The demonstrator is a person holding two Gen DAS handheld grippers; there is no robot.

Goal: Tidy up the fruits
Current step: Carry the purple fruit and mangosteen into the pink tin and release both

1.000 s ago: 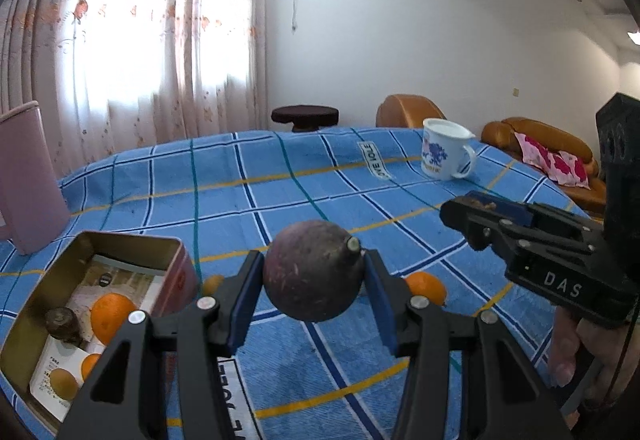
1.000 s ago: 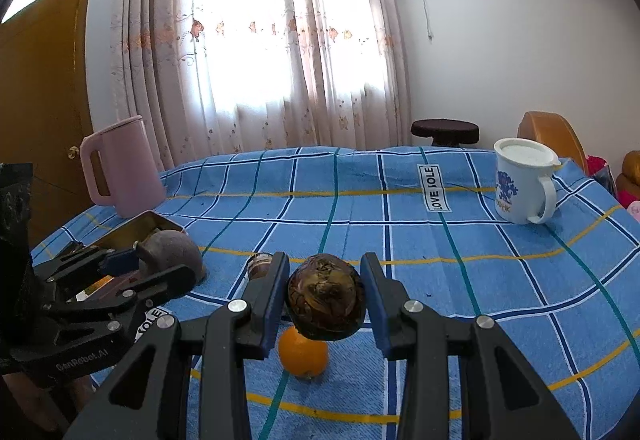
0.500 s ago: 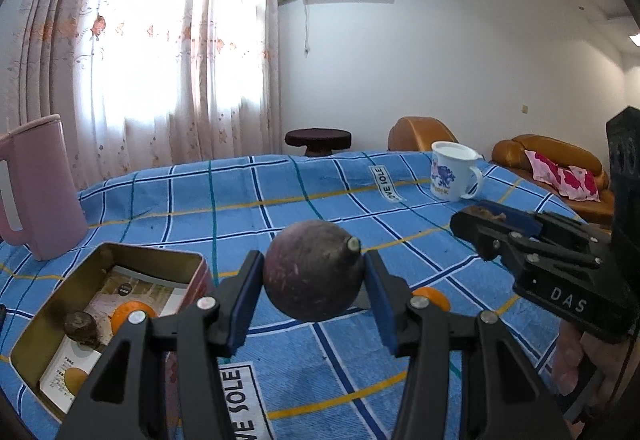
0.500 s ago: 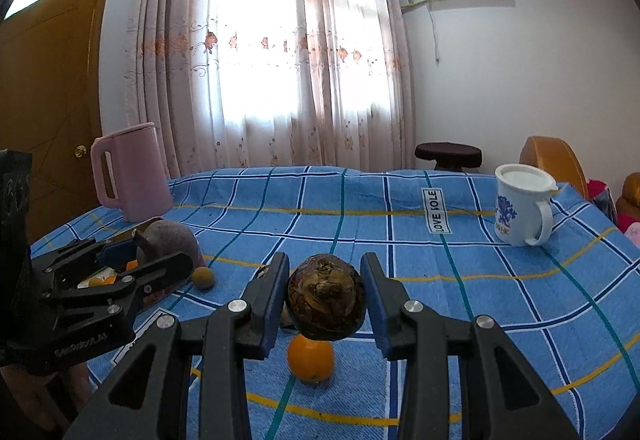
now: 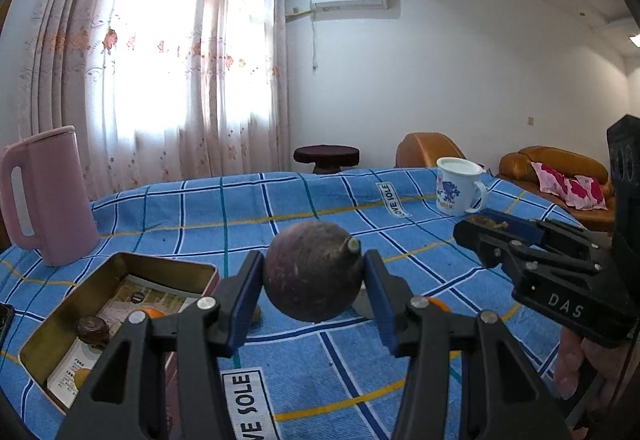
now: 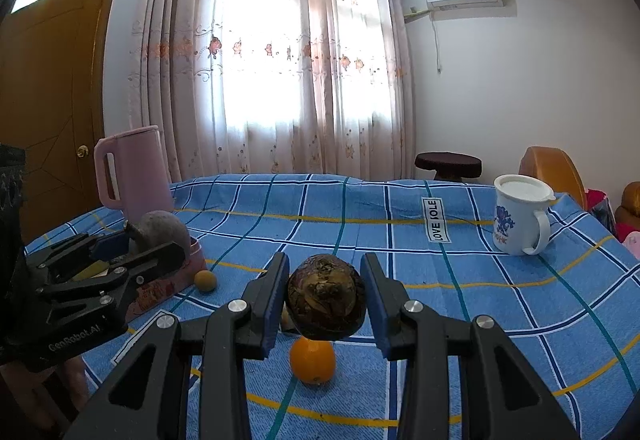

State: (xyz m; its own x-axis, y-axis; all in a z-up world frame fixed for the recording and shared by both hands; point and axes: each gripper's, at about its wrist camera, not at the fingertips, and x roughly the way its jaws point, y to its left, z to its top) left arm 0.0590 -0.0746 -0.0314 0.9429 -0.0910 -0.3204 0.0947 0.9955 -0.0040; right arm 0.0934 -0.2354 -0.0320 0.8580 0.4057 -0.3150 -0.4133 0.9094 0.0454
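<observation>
My left gripper (image 5: 313, 278) is shut on a round dark purple fruit (image 5: 312, 270) and holds it above the blue checked tablecloth, just right of an open gold tin (image 5: 176, 268). The tin holds a small dark fruit (image 5: 93, 328) and orange fruits (image 5: 149, 313). My right gripper (image 6: 325, 298) is shut on a mottled brown-green fruit (image 6: 326, 296), held above an orange (image 6: 313, 360) on the cloth. A small yellow fruit (image 6: 205, 280) lies beside the tin. The left gripper also shows in the right wrist view (image 6: 160, 240), at the left.
A pink jug (image 5: 44, 196) stands behind the tin at the left. A white mug (image 6: 520, 218) stands at the far right of the table. A round stool (image 5: 326, 154) and brown sofas (image 5: 560, 176) lie beyond the table.
Both grippers have risen with their fruits still held; the views now look more level across the table. The tin and the loose fruits sit lower and farther in view.
</observation>
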